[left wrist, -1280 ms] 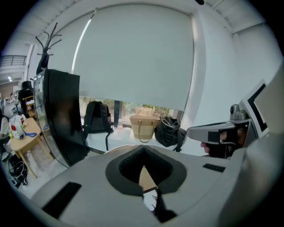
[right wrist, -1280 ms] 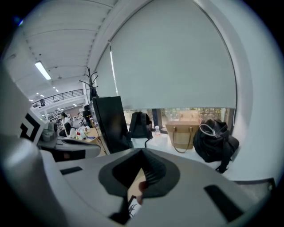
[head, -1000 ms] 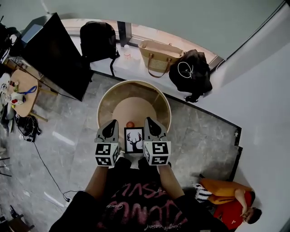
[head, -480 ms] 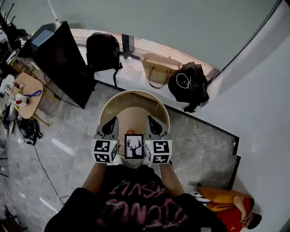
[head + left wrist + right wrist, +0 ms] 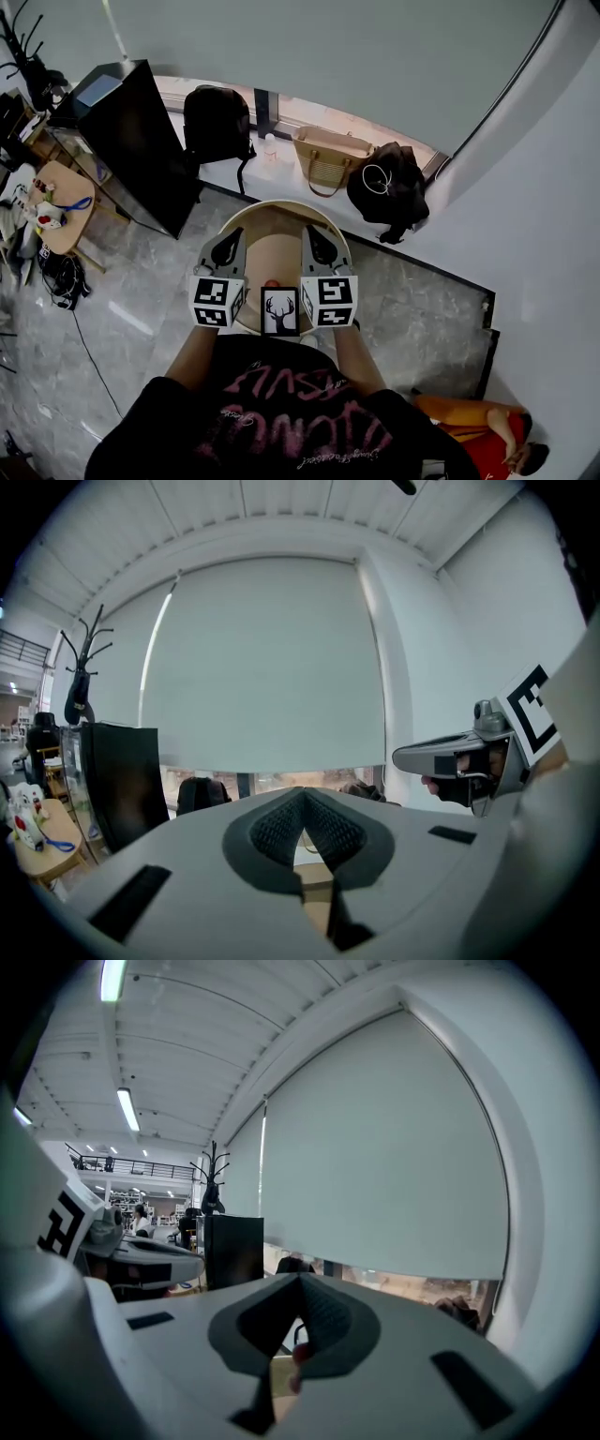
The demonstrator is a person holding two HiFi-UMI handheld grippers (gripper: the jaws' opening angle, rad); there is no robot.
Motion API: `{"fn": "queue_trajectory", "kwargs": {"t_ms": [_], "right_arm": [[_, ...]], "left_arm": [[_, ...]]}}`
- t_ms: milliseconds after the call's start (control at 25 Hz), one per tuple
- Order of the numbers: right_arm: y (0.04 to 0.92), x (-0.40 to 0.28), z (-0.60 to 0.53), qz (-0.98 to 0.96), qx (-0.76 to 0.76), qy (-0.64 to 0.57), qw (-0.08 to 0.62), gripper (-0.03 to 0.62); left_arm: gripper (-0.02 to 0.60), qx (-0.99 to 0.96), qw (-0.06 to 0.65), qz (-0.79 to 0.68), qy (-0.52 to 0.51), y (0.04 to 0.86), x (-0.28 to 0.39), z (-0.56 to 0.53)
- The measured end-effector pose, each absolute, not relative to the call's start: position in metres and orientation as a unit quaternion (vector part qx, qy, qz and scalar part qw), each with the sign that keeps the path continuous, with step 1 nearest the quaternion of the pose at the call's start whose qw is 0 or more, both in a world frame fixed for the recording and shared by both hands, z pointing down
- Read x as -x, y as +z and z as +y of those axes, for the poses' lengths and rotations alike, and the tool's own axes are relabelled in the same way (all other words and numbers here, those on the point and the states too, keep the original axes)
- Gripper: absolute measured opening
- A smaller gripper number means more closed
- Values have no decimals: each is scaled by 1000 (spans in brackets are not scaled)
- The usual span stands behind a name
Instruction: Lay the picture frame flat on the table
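Note:
The picture frame (image 5: pixel 279 312), black with a white deer print, sits at the near edge of the round wooden table (image 5: pixel 281 204), close to my body; I cannot tell whether it stands or leans. My left gripper (image 5: pixel 228 238) and right gripper (image 5: pixel 311 233) are held side by side above the table, one on each side of the frame and apart from it. Both point level toward the window. In the left gripper view the left gripper (image 5: pixel 302 799) has its jaws together with nothing between them. The right gripper (image 5: pixel 300 1283) is shut and empty too.
A small red object (image 5: pixel 272 282) lies on the table just beyond the frame. Past the table, a black backpack (image 5: pixel 216 117), a woven bag (image 5: pixel 328 155) and a black bag (image 5: pixel 389 187) sit on the window ledge. A tall black screen (image 5: pixel 131 141) stands left. A person in orange (image 5: pixel 478 441) crouches at lower right.
Both grippers have moved forward past the frame, whose print now shows between and below the marker cubes. The head view has shifted toward the window. Both grippers stay shut.

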State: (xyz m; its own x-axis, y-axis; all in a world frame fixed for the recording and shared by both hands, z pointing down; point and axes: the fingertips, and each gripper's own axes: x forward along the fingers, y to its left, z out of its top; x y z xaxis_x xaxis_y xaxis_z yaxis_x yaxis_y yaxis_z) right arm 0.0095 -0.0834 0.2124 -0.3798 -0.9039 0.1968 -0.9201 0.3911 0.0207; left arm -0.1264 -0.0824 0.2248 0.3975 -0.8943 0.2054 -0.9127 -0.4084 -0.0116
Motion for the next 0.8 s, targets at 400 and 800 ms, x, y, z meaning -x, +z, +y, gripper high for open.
{"fn": "queue_trajectory", "kwargs": {"t_ms": [400,800], "right_arm": [[199,-14,-82,-822,-562,25,89,20],[204,-6,-75,-818,-567,28,91,20]], "left_arm": [[9,-838,34,-538,79,212,128,-81],[11,-843,33,-530,82,213,131,-73]]}}
